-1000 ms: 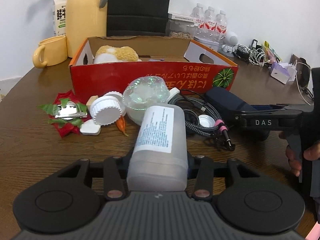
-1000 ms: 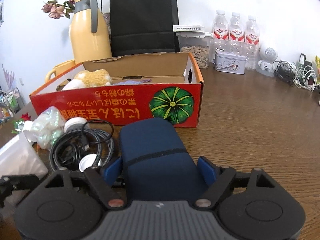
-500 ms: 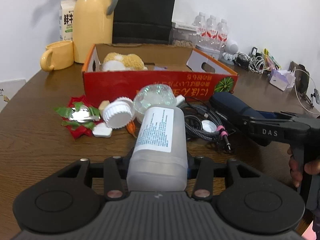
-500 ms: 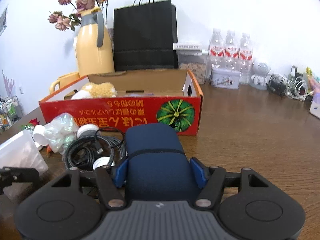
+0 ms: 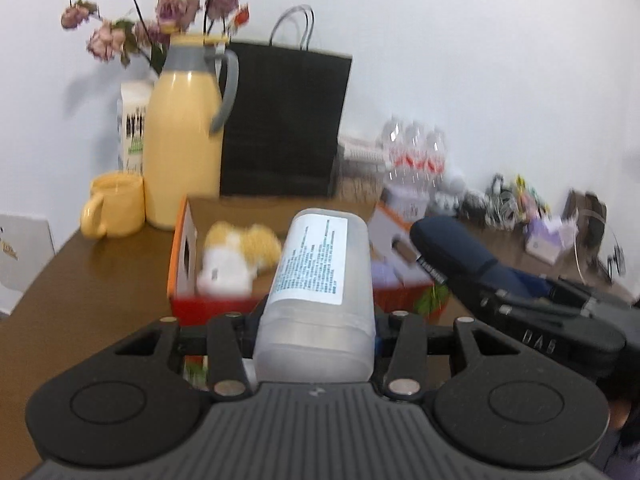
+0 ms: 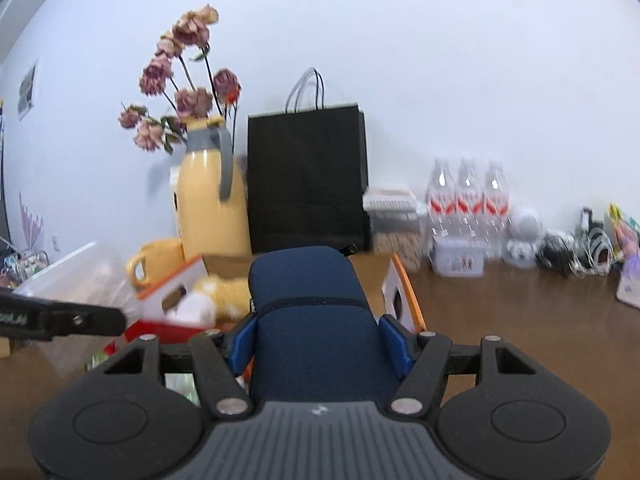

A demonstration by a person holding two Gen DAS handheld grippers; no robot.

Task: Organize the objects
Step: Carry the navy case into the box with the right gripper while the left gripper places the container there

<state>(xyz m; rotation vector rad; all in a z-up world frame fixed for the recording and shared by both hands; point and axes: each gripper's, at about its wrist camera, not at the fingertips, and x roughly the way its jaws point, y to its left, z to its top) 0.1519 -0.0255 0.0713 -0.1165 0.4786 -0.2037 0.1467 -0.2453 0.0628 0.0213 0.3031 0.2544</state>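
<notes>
1. Frosted plastic bottle (image 5: 320, 288), with a white printed label, lies lengthwise between the fingers of the left gripper (image 5: 316, 320); the jaws stand part-way closed and press on its sides, holding it clear of the table (image 5: 100, 280).
2. Navy zip case (image 6: 312, 320) sits in the right gripper (image 6: 316, 336), whose blue pads (image 6: 394, 344) clamp both flanks at a middling width. In the left wrist view the same case (image 5: 460, 256) shows at 3 o'clock of the bottle, raised off the table too.
3. Just beyond both held things, at 12 o'clock, stands the open red cardboard box (image 5: 182, 264) with orange edges. A yellow-and-white plush toy (image 5: 240, 256) lies inside near its left end.
4. Past the box at 10 o'clock sit a yellow mug (image 5: 114, 210) and a tall yellow thermos jug (image 5: 184, 144) holding dried pink flowers (image 5: 160, 12), with a milk carton (image 5: 130, 128) behind.
5. A black paper bag (image 5: 284, 120) stands against the wall at 12 o'clock.
6. At 1 to 2 o'clock are water bottles (image 6: 466, 196), blurred, and a tangle of cables (image 6: 576, 248).
</notes>
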